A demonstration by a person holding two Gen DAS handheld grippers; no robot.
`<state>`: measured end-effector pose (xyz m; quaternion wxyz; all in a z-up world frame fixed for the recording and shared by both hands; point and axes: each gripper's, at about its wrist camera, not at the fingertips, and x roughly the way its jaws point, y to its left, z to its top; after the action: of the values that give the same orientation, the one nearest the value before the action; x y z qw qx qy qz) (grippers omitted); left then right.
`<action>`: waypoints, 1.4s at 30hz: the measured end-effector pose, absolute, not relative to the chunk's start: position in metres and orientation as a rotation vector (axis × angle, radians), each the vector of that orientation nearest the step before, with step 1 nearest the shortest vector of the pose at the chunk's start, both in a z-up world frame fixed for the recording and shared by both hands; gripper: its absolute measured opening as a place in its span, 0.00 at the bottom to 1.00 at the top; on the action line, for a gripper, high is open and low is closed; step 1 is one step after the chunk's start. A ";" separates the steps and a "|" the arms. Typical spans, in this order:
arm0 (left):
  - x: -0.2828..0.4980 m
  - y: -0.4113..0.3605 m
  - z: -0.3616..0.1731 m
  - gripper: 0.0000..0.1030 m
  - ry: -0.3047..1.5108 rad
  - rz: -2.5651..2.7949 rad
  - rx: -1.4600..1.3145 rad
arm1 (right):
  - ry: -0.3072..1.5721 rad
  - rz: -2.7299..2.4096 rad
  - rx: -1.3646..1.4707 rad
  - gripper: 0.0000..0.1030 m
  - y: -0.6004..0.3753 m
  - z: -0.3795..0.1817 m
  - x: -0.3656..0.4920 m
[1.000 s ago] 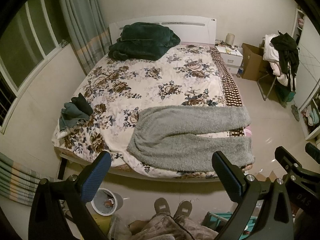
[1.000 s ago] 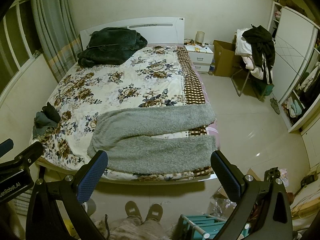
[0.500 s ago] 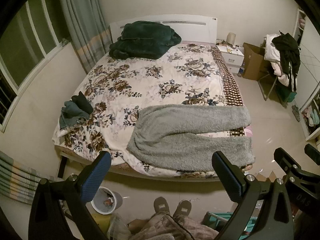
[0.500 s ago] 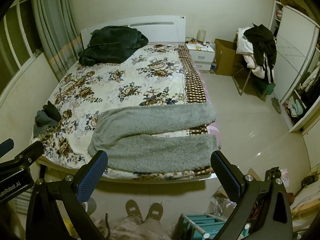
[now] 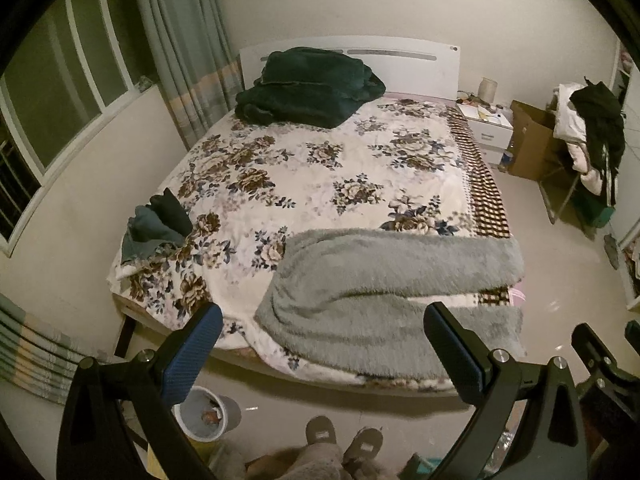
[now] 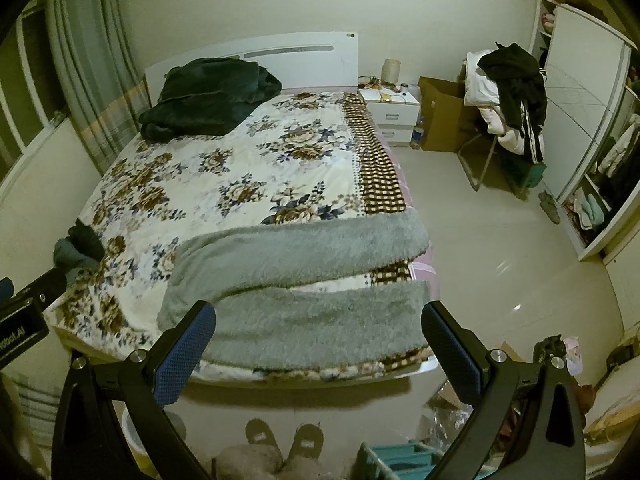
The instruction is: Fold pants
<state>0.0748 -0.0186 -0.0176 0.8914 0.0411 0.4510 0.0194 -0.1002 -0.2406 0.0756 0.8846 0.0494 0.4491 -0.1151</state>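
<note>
I've drifted in a touch since a second ago: the bed sits a little larger and lower in both my views, nothing on it disturbed. Both of us are up in the air above the foot of the bed (image 5: 360, 384). My left gripper (image 5: 320, 344) stands wide, nothing between its blue pads; my right gripper (image 6: 318, 340) is just as wide and just as empty. The grey fleece pants (image 5: 384, 288) lie flat across the near end of the floral quilt (image 5: 320, 168), waistband on the left, both legs running right, a sliver of quilt showing between them. No fold made yet, I'd say. Closing in means the first grab is coming, probably one leg to lay over the other.
</note>
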 end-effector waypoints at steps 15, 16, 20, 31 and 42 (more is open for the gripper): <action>0.259 -0.056 -0.118 1.00 1.040 -0.010 0.144 | 0.993 -0.343 0.130 1.00 -0.292 -0.050 0.124; 0.270 -0.057 -0.125 1.00 1.049 -0.017 0.147 | 1.002 -0.354 0.137 1.00 -0.296 -0.060 0.143; 0.326 -0.064 -0.165 1.00 1.099 -0.034 0.165 | 1.054 -0.379 0.140 1.00 -0.308 -0.104 0.213; 0.450 -0.097 -0.333 1.00 1.243 -0.032 0.329 | 1.367 -0.367 -0.076 1.00 -0.338 -0.337 0.393; 0.513 -0.159 -0.521 1.00 1.410 -0.109 0.498 | 1.612 -0.274 -0.275 1.00 -0.383 -0.544 0.476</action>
<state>0.5125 -0.1588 -0.5209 0.7318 0.2263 0.6410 -0.0495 0.4762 -0.3834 -0.5444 0.6756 -0.1224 0.7167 -0.1220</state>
